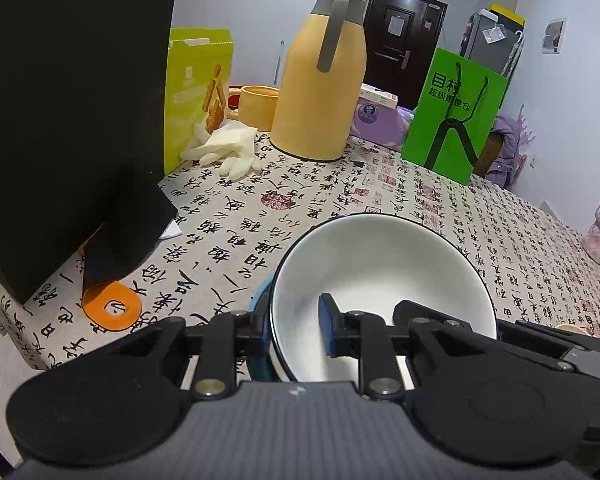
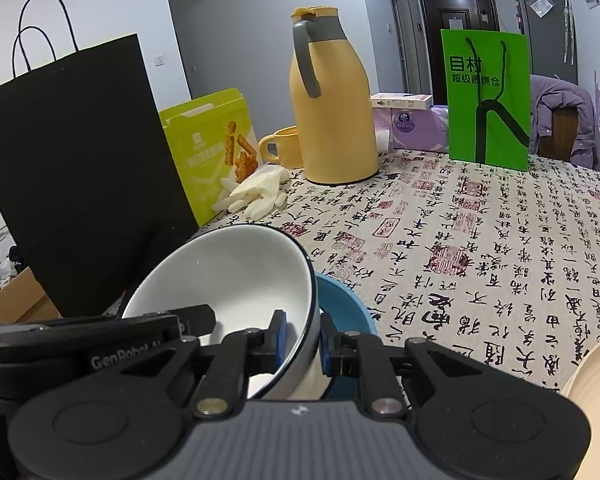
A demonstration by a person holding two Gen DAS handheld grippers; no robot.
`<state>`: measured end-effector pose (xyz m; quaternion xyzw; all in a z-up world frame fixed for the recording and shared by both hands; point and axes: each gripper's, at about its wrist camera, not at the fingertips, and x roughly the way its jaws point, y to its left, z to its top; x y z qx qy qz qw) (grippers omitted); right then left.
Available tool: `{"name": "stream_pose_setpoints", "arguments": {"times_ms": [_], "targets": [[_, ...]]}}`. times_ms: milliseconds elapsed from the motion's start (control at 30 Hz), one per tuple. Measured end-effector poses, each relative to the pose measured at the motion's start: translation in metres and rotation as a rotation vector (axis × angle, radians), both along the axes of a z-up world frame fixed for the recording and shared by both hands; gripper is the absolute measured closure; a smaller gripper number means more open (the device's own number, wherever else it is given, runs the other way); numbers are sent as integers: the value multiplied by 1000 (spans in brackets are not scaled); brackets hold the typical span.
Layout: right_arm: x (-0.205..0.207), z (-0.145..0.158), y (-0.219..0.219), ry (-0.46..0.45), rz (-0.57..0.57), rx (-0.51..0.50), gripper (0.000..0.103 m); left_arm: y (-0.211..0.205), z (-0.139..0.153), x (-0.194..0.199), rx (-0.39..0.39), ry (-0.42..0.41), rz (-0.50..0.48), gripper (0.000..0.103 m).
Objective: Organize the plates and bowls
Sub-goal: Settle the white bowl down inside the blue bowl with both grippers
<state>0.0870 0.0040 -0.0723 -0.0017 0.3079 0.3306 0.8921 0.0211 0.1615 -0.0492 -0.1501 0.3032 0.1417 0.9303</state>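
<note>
The left gripper (image 1: 296, 330) is clamped on the near wall of the white bowl (image 1: 384, 264), one pad inside, one outside. The right gripper (image 2: 302, 346) pinches the same bowl's (image 2: 236, 276) rim from the other side. A blue bowl (image 2: 346, 312) sits just beyond the right gripper's outer finger, against the white one, on the worktop (image 2: 480, 248). A cream plate (image 2: 596, 368) lies at far right.
</note>
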Motion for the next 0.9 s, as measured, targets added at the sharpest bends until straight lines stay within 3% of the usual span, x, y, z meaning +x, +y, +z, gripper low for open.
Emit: {"name": "stream_pose_setpoints", "arguments": {"times_ms": [367, 567, 900], "targets": [[3, -2, -1, -6, -11, -5, 88, 0, -7, 4, -29, 30, -16, 83], [1, -4, 1, -36, -8, -29, 88, 2, -8, 4, -22, 40, -7, 92], [3, 3, -4, -27, 3, -26, 88, 2, -10, 6, -28, 49, -1, 92]]}}
